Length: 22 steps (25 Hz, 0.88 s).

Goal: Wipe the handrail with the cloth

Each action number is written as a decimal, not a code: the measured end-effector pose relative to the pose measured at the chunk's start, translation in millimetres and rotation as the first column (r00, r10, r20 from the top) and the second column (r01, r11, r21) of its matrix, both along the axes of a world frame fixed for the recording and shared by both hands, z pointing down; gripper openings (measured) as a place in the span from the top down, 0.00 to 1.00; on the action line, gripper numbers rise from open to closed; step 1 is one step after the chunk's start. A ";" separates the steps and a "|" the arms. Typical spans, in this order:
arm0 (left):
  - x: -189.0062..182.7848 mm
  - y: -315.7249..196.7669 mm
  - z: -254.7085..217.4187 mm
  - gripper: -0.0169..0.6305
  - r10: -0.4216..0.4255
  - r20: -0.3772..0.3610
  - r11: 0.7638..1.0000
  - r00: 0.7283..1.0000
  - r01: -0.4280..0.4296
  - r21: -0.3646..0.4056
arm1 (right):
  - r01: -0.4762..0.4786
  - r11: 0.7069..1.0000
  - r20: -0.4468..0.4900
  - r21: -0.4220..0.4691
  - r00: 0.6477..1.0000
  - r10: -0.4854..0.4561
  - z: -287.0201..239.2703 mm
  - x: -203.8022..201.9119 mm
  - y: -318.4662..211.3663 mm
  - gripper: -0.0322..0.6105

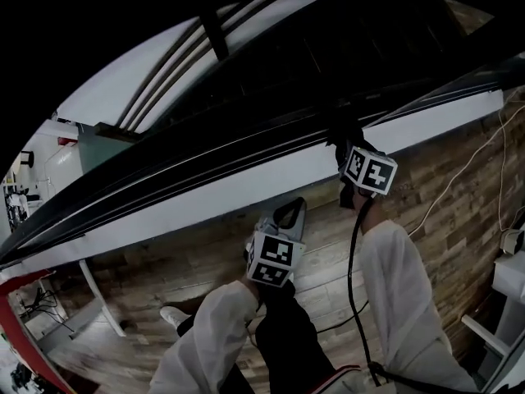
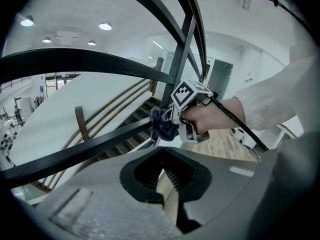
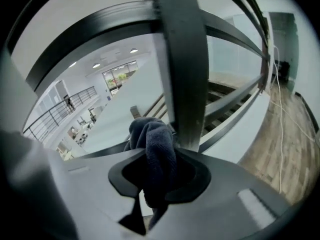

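A dark metal handrail (image 1: 205,158) crosses the head view from lower left to upper right. My right gripper (image 1: 344,144) is pressed up against it, shut on a dark blue cloth (image 3: 156,149) that bunches out of the jaws beside an upright post (image 3: 182,74). The left gripper view shows that cloth (image 2: 162,125) touching a rail bar (image 2: 90,149), with the hand (image 2: 212,116) behind it. My left gripper (image 1: 289,210) hangs lower, below the rail and over the floor. Its jaws (image 2: 167,184) are together with nothing between them.
Wood-plank floor (image 1: 443,203) lies below, with a thin white cable (image 1: 459,175) across it. A white skirting panel (image 1: 246,191) runs under the rail. Stairs (image 2: 127,121) descend beyond the railing. White furniture (image 1: 504,290) stands at the right edge.
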<state>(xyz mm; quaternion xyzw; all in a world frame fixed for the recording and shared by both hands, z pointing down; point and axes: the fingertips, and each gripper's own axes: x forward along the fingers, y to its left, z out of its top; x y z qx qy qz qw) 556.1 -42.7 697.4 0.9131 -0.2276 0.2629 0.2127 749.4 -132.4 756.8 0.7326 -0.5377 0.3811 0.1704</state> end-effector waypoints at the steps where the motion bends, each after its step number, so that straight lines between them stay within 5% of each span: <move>1: 4.2 -0.3 -2.2 0.97 -0.003 -0.006 1.000 1.000 0.003 -0.006 | -0.034 0.999 0.013 -0.005 0.999 0.034 1.7 13.8 3.8 0.83; 4: 15.5 3.5 -8.2 0.97 -0.007 -0.030 1.000 1.000 0.006 -0.024 | -0.039 0.999 0.000 -0.021 0.999 0.039 2.8 36.7 12.4 0.83; 12: 7.3 12.8 -19.5 0.97 -0.025 -0.062 1.000 0.998 0.023 -0.021 | -0.052 0.998 -0.057 -0.021 0.997 0.051 -8.9 14.2 23.8 0.83; 17: -59.7 15.1 -18.6 0.97 -0.112 -0.054 0.993 0.992 0.110 -0.048 | 0.087 0.996 -0.170 -0.021 0.981 -0.089 -25.9 -58.0 14.0 0.83; 22: -139.7 12.5 -19.8 0.97 -0.195 -0.038 0.980 0.980 0.192 -0.055 | 0.187 0.982 -0.179 -0.011 0.966 -0.186 -44.8 -152.0 12.1 0.83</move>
